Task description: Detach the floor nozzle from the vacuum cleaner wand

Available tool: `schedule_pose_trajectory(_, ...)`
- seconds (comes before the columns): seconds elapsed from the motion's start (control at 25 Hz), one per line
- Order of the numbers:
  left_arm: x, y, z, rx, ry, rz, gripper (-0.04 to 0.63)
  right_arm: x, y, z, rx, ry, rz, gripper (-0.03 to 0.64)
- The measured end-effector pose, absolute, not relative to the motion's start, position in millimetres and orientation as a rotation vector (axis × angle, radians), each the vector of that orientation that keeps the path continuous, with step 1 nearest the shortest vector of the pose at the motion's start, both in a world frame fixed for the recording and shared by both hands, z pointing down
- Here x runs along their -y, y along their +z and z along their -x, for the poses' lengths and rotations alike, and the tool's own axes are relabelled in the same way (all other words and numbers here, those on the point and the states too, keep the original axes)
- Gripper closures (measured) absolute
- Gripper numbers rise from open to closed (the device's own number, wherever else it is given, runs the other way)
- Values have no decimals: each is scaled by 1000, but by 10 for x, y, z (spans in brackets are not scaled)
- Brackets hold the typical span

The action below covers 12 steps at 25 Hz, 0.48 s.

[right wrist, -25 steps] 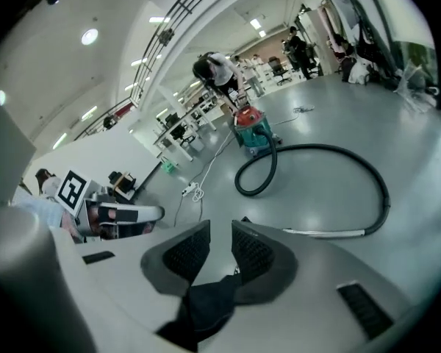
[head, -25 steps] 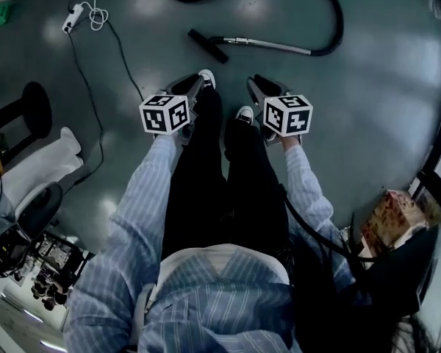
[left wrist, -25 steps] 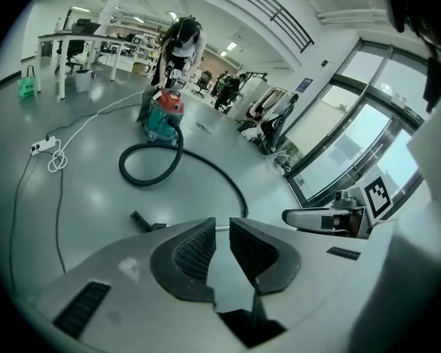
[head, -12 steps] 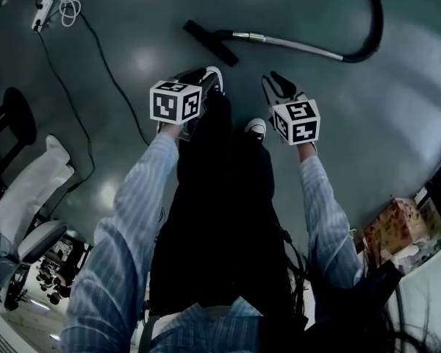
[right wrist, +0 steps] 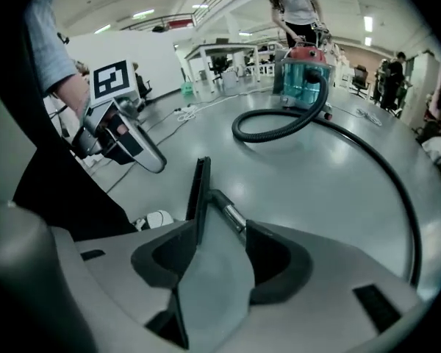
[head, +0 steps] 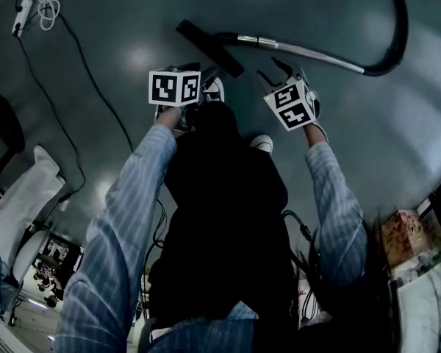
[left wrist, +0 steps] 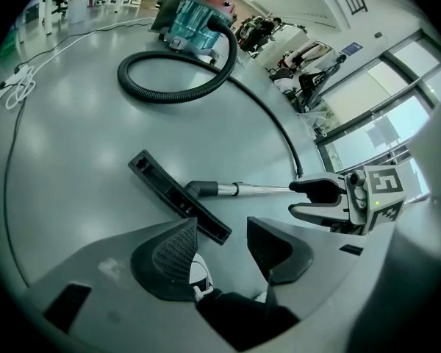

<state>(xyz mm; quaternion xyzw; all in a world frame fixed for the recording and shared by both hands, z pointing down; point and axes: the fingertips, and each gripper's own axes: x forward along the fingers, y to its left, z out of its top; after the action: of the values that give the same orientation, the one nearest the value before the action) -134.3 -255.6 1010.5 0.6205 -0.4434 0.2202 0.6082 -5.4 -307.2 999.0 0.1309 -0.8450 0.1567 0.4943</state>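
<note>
Polished grey floor carried the floor nozzle [head: 209, 48], which lay flat with its neck still joined to the metal wand [head: 309, 51]. The wand ran right into the black hose [head: 395, 28]. The left gripper [left wrist: 220, 230] and right gripper [right wrist: 222, 234] hung near it, touching nothing, their jaws just opened wide with nothing between them. Pads on the smooth tube might slip, and a pull would then drag the whole assembly rather than part the joint.

Head view: black ribbed vacuum hose [head: 403, 31] runs off the top edge. Right gripper view: ur right gripper [right wrist: 220, 230], jaws just opening w/ nothing held, covers the silver metal wand [right wrist: 231, 215] past its elbow.
</note>
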Motion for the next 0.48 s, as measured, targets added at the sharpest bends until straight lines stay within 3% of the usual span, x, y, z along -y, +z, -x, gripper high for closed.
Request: schedule_pose_trajectory(0.48,2931,11235,1544,1136,303,-1409,357,3368,11333,181,2033,96,-111,391)
